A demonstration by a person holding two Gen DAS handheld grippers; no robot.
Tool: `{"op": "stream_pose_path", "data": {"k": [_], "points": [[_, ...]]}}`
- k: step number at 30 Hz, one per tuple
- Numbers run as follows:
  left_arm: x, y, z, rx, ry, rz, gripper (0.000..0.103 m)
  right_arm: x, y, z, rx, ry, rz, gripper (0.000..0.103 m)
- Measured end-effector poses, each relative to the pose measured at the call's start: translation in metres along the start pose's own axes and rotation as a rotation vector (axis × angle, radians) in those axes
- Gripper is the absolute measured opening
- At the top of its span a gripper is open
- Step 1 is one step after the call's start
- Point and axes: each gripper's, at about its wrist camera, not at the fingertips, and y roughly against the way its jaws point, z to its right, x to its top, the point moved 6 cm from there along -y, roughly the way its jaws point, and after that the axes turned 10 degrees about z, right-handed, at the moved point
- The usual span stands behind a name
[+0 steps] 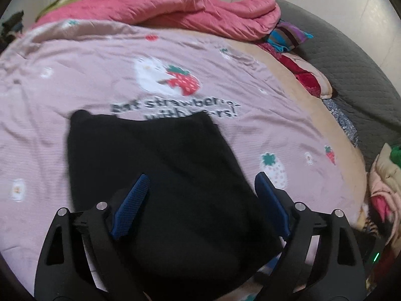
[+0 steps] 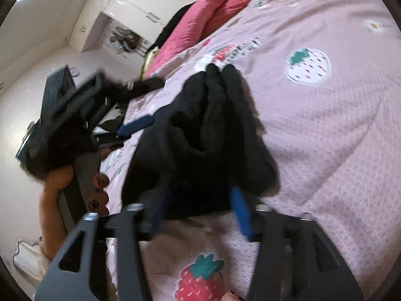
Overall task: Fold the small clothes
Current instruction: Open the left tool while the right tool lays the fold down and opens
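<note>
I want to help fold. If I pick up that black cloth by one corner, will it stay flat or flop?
The black garment would probably flop: it already bunches into soft folds. It looks light and thin, and should not slide much on the textured pink bedspread.

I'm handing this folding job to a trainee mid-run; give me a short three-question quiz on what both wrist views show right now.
1. True or false: the left gripper is shut on the black garment.
2. What does the black garment lie on? A) a wooden table B) a pink bedspread with strawberry prints C) a grey sofa
3. Fill in: beyond the bedspread lies a bunched ____ quilt.

Key:
1. False. Its blue pads stand apart over the cloth, and the right gripper is open too.
2. B, the bedspread.
3. Pink; the quilt lies at the far edge.
</note>
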Motion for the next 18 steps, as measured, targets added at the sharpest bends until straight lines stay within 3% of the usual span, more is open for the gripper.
{"op": "stream_pose_path", "data": {"k": [1,3,7,11,14,17,18], "points": [[-0.003,0.008,-0.007,0.014,-0.01,0.008,0.081,0.005,0.0,-0.004,0.008,0.015,0.002,0.07],[-0.008,0.019,-0.016,0.039,-0.031,0.02,0.081,0.016,-0.004,-0.007,0.006,0.037,0.003,0.075],[-0.025,0.034,-0.033,0.086,-0.081,0.018,0.081,0.039,-0.022,-0.014,-0.006,0.09,-0.014,0.076],[-0.041,0.037,-0.046,0.103,-0.104,0.008,0.081,0.056,-0.042,-0.009,-0.001,0.049,-0.027,0.076],[-0.044,0.033,-0.052,0.081,-0.072,0.008,0.086,0.063,-0.063,-0.006,0.001,0.017,-0.047,0.061],[-0.045,0.031,-0.054,0.058,-0.05,0.005,0.086,0.057,-0.067,-0.003,-0.009,0.018,-0.064,0.04],[-0.045,0.03,-0.053,0.055,-0.054,0.003,0.086,0.056,-0.067,-0.004,-0.02,0.037,-0.063,0.029]]}}
